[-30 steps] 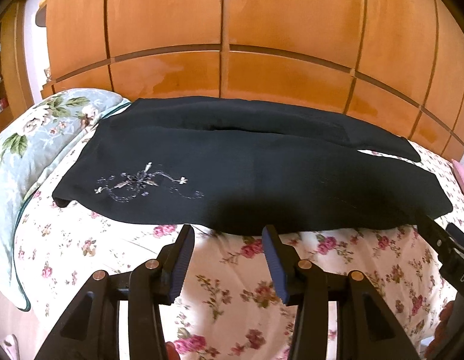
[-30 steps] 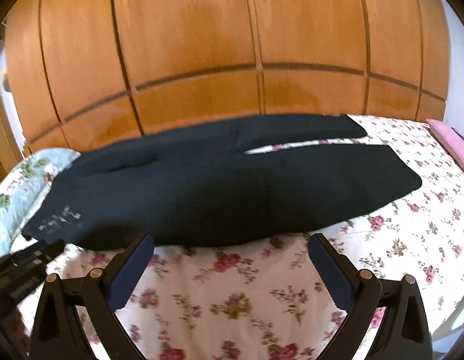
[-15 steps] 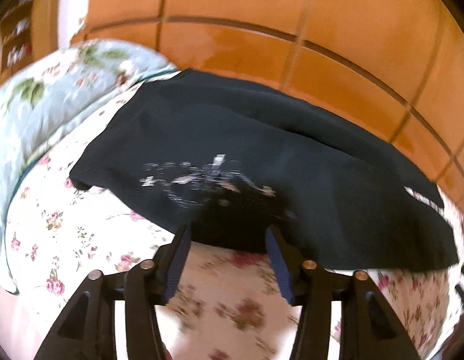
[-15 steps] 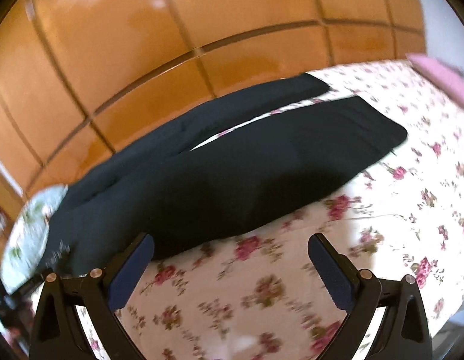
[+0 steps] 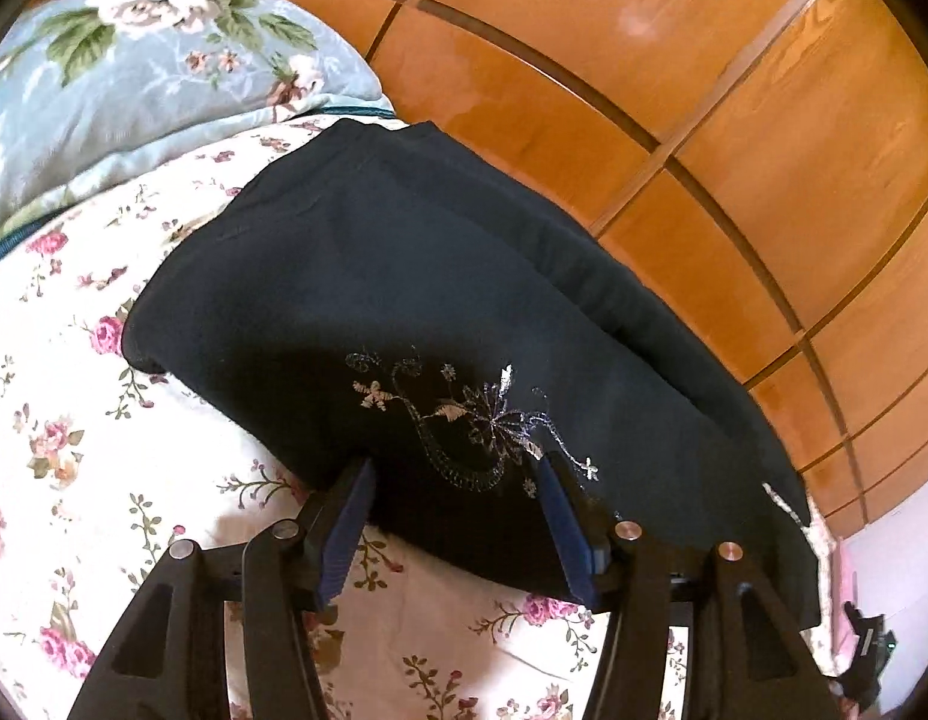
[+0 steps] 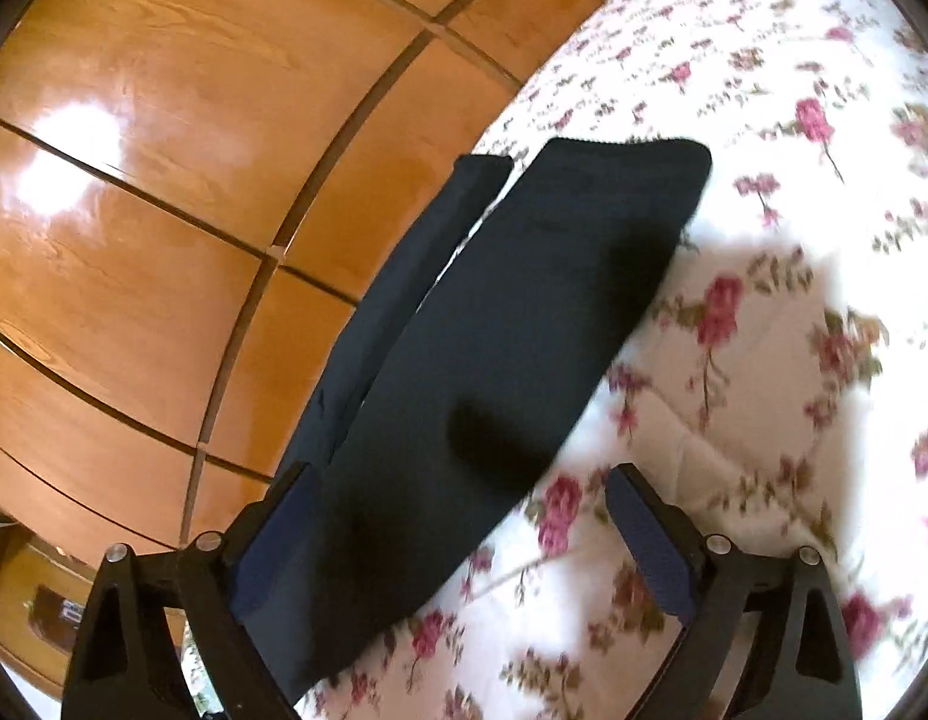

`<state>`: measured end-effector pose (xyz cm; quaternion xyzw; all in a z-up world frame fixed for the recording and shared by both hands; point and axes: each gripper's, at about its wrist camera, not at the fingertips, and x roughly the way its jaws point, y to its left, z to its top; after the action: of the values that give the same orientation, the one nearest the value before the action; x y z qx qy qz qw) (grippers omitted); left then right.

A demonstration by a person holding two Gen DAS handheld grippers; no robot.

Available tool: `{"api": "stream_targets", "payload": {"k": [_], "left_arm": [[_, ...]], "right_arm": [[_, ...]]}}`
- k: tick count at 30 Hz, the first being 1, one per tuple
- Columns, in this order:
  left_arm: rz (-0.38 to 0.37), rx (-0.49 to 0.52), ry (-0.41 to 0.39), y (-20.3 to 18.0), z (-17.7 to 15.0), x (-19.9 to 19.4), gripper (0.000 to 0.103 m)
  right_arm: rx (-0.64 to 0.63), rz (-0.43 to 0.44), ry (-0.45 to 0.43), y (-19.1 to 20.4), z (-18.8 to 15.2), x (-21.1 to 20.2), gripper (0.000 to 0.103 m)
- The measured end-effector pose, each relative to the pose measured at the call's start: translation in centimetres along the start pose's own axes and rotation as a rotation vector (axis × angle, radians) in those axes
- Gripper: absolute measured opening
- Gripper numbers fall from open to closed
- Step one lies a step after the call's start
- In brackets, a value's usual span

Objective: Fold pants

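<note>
Black pants (image 6: 464,360) between parted jaws

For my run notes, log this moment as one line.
task: fold pants | left gripper: open, straddling embroidered edge of pants | right gripper: open over pant leg | surface: floral bedsheet

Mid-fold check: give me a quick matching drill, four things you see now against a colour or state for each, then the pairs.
Things:
1. pants
2. pillow
3. left hand-held gripper
4. bedsheet

Descriptions:
A. light blue with big flowers
B. open, fingers either side of the silver embroidery
C. white with small pink roses
D. black, lying flat

Pairs: 1-D, 2-A, 3-B, 4-C
</note>
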<state>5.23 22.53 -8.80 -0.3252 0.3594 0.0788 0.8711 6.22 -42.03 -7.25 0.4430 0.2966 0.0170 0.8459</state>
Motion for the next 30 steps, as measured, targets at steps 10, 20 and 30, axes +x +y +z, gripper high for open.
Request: {"api": "stream_targets", "payload": {"k": [10,20,30], "left_arm": [[-0.09,0.101,-0.017,-0.1,-1.1,-0.1,0.082],[-0.233,0.027,-0.053,1.1,-0.9,-0.6,0.093],[-0.197,-0.208,-0.131,5.7,-1.0,-3.6,0.09]], "right_arm": [[-0.054,-0.039,-0.051,-0.5,2.4,2.0,0.077],[-0.185,-0.075,-0.062,0.1,2.1,3.4,0.074],[-0.212,-0.054,-0.068,0.2,1.9,3.4,0.084]]}}
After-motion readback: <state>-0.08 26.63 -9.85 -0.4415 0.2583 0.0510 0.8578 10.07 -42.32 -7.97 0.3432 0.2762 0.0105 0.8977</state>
